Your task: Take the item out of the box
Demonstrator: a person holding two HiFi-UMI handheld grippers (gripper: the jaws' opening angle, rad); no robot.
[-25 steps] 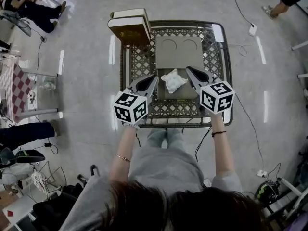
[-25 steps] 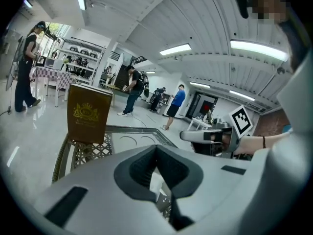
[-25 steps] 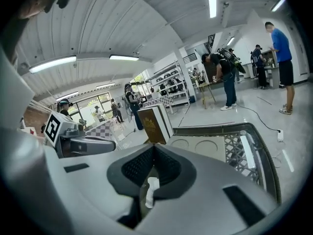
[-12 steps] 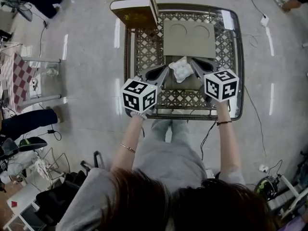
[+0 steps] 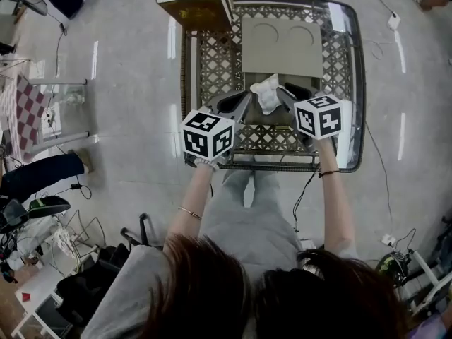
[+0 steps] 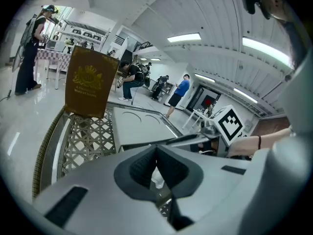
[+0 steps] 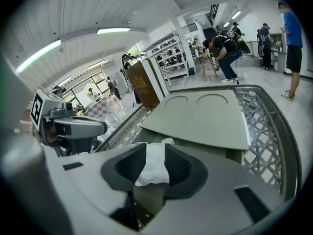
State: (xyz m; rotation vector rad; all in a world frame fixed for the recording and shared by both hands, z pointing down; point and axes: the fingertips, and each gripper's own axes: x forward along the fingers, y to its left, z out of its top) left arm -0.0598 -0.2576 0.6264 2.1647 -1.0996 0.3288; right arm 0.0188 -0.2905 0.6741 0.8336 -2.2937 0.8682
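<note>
Grasp step: right hand-held gripper (image 7: 155, 155) is opening around the white packet (image 5: 267, 90) in the box (image 5: 282, 55), left hand-held gripper (image 6: 156, 163) pressed together alongside; next, pinch and lift.

The tabletop (image 5: 212, 62) is openwork metal lattice in a dull bronze tone, edged by a glossy, clear-looking rim that catches the light. The box (image 5: 279, 44) is smooth matt grey cardboard, its lid pressed with two circles. The white packet (image 5: 267, 94) looks soft and crinkled, either cloth or thin plastic. At 11 o'clock, the brown case (image 5: 198, 9) is smooth with shiny gold print. The floor (image 5: 120, 83) is polished and reflective.
</note>
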